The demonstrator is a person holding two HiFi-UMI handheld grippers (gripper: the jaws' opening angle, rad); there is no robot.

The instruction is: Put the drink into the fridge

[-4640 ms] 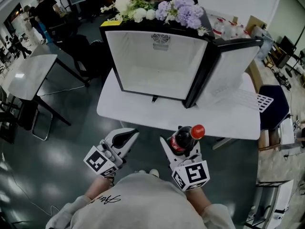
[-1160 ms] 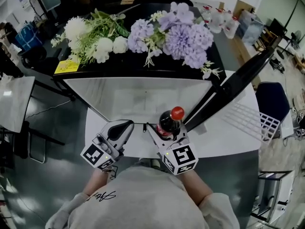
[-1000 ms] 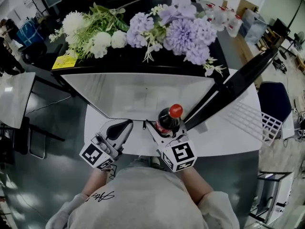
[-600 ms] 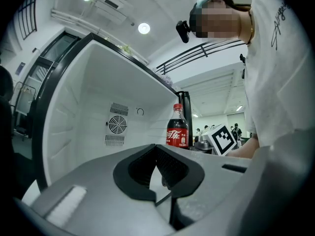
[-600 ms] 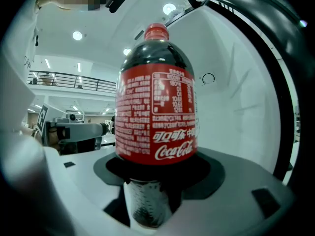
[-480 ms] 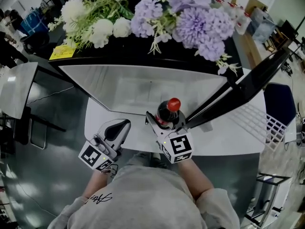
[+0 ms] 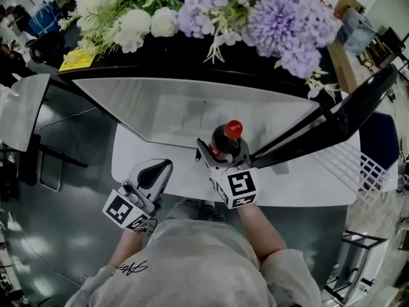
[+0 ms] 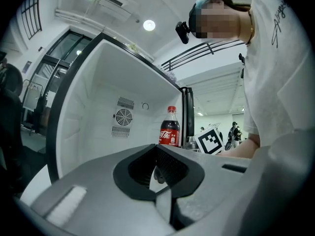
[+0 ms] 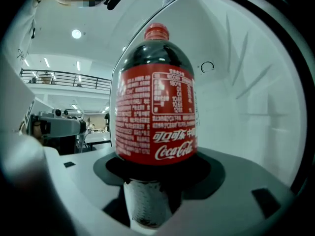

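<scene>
The left gripper (image 7: pixel 158 169) is held closed and empty; the bottle (image 7: pixel 225 141) is clamped upright in the right gripper (image 7: pixel 219 153), seemingly just inside the fridge (image 7: pixel 147 101) mouth. It could be toppled if released unseated, or clipped against the door (image 7: pixel 345 110) at right.

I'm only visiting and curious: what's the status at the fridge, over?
Right tongs shut on cola bottle, upright at the open fridge front. Left tongs shut, empty, outside. Door wide open; nothing seen in the way.
</scene>
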